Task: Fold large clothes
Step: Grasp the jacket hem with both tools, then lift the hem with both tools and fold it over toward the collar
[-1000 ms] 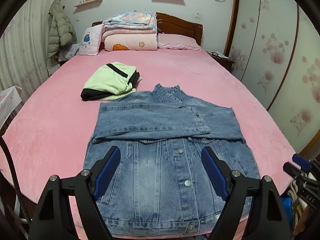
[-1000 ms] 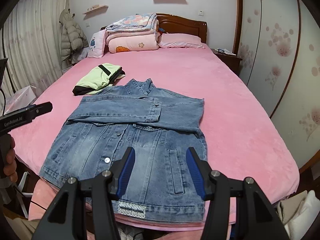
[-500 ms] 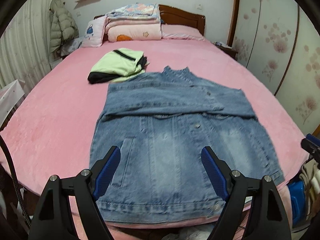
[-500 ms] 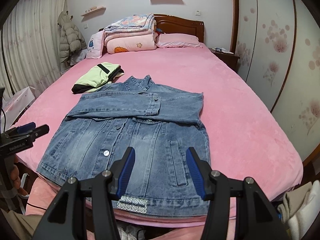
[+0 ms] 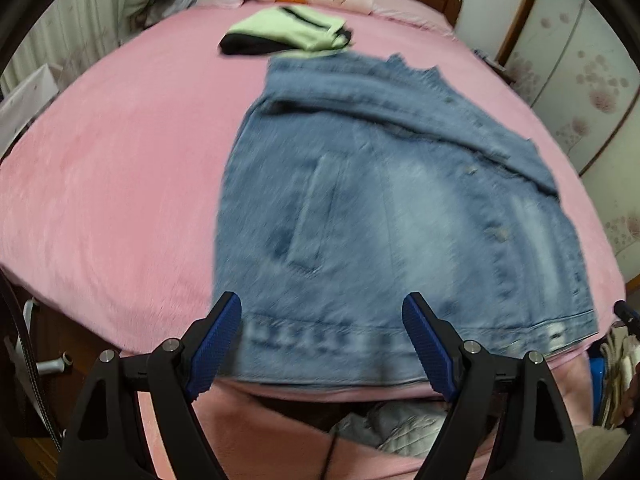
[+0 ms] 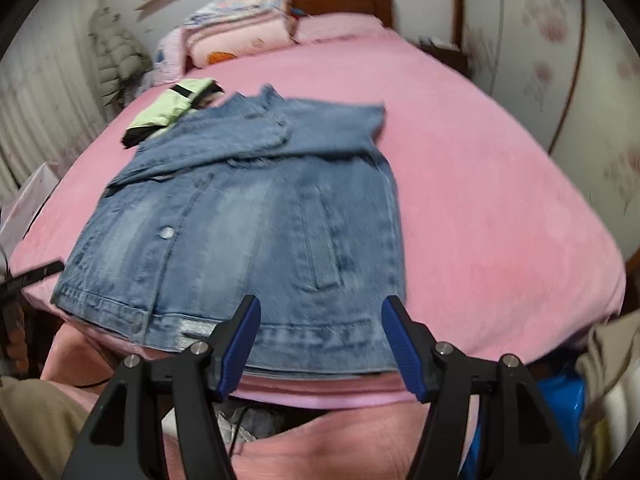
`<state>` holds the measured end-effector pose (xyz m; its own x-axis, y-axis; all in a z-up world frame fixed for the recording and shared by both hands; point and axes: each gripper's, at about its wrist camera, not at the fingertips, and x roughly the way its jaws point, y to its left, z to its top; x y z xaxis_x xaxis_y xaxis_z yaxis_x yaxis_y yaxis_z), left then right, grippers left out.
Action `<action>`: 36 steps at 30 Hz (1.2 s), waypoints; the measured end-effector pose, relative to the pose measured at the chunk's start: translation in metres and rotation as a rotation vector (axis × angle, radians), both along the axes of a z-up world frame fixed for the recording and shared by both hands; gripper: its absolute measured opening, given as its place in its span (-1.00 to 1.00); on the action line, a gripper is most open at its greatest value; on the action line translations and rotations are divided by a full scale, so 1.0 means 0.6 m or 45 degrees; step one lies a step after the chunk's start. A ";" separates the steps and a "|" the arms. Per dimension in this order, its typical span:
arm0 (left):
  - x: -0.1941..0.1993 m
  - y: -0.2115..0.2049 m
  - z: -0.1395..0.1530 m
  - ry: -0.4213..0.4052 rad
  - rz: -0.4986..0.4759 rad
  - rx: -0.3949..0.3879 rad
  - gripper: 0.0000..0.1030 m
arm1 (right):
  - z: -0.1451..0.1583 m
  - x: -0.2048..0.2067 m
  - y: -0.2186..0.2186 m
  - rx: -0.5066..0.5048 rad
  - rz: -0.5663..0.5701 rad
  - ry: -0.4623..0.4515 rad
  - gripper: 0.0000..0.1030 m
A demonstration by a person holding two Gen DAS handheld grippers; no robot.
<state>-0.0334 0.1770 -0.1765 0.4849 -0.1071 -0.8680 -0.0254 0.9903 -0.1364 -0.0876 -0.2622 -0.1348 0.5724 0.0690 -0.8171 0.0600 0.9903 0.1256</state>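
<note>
Denim jacket [image 5: 400,208] flat, sleeves folded across chest.

A faded blue denim jacket with metal buttons [image 5: 400,208] [image 6: 256,216] lies flat and front-up on the pink bed [image 5: 112,168] [image 6: 480,208]. Both sleeves are folded across its chest, the collar points toward the headboard, and the hem reaches the bed's near edge. Its far shoulder lies just beside a folded light-green and black garment [image 5: 288,32] [image 6: 168,112].
</note>
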 end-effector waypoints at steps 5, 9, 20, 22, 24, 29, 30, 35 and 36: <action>-0.003 0.037 -0.028 0.004 0.036 -0.034 0.59 | -0.039 0.004 -0.031 0.056 -0.057 0.066 0.22; 0.008 0.058 -0.046 0.063 0.053 -0.085 0.59 | -0.054 0.009 -0.045 0.063 -0.072 0.088 0.22; 0.015 0.097 -0.096 0.110 0.037 -0.366 0.59 | -0.125 0.034 -0.083 0.190 -0.093 0.234 0.22; 0.019 0.097 -0.103 0.120 0.030 -0.380 0.59 | -0.137 0.035 -0.088 0.230 -0.095 0.263 0.22; 0.022 0.093 -0.107 0.128 0.025 -0.376 0.61 | -0.144 0.035 -0.094 0.268 -0.102 0.270 0.22; 0.025 0.078 -0.107 0.138 -0.024 -0.366 0.59 | -0.145 0.033 -0.090 0.303 -0.063 0.259 -0.18; 0.022 0.075 -0.103 0.134 -0.046 -0.378 0.42 | -0.145 0.033 -0.086 0.300 -0.049 0.265 -0.21; 0.013 0.074 -0.096 0.128 -0.098 -0.376 0.12 | -0.136 0.029 -0.085 0.273 -0.017 0.261 -0.30; 0.014 0.080 -0.100 0.142 -0.086 -0.401 0.12 | -0.139 0.030 -0.088 0.290 -0.019 0.270 -0.28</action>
